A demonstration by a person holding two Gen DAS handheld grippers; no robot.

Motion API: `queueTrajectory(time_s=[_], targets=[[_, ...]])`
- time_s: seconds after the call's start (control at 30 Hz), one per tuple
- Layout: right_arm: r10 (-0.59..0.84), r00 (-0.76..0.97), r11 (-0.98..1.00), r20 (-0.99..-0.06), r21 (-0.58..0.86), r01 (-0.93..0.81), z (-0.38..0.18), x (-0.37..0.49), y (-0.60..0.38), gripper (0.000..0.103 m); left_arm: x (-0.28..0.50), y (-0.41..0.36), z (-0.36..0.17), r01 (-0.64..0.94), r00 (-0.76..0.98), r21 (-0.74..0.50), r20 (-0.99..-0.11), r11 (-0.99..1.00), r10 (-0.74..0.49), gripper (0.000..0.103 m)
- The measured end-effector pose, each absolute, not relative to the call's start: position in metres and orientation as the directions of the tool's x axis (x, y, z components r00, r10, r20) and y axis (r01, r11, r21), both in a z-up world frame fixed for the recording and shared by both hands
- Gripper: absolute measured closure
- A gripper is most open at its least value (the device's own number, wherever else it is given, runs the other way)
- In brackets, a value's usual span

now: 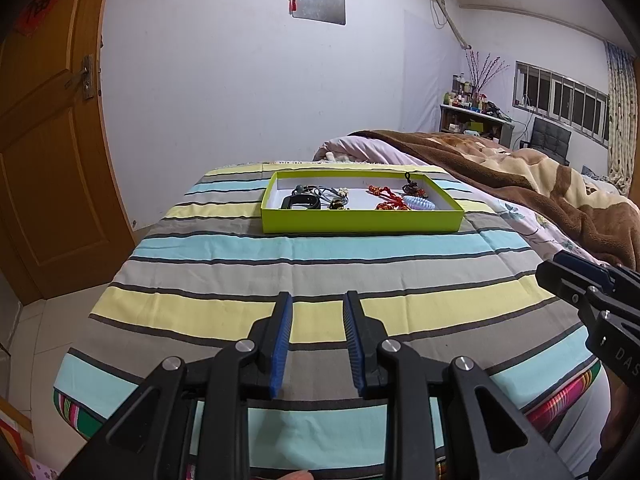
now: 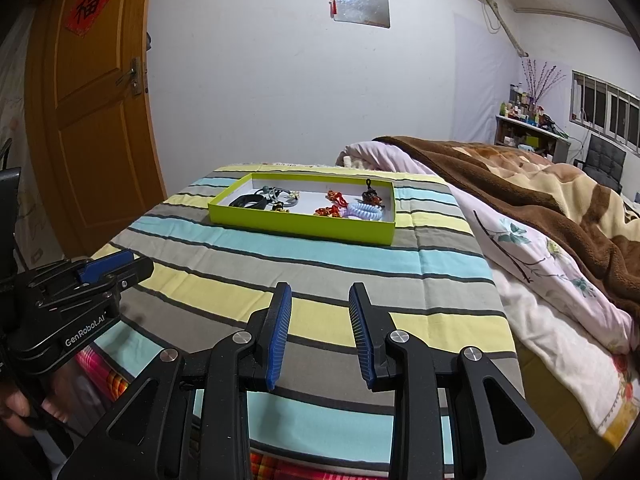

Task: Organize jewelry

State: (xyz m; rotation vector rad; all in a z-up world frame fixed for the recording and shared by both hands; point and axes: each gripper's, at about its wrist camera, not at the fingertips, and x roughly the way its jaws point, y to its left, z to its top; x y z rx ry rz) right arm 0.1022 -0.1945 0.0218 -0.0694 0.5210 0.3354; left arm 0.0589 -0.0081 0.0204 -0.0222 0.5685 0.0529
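A lime-green tray (image 1: 362,221) sits toward the far end of a desk covered with a striped cloth (image 1: 312,276), well apart from both hand-held grippers. Inside it lie a black band (image 1: 300,202), a tangle of grey cords (image 1: 326,193), red knotted ornaments (image 1: 390,198) and a pale blue coiled hair tie (image 1: 416,202). Nothing lies on the cloth between the tray and the grippers. A bed with a brown blanket (image 2: 532,184) borders the desk on the right, and a wooden door (image 2: 96,120) stands at the left.

The right wrist view shows the red paper sign (image 2: 91,6) on the door clearly, and fingers (image 2: 24,408) wrapped around the left tool's handle.

The left hand-held gripper (image 1: 319,342) hangs over the near stripes, jaws parted with nothing between them. The right hand-held gripper (image 2: 320,336) is likewise parted and empty.
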Motion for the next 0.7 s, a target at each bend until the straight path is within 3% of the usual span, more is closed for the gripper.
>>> queueTrajectory(time_s=[0.7], targets=[[0.295,0.817,0.944,-0.496,0.016,-0.331,0.0232,0.1021,-0.1938,0.072,0.0599,-0.0090,0.0170,-0.044,0.837,-0.017,-0.547,0.999,0.028,0.076]])
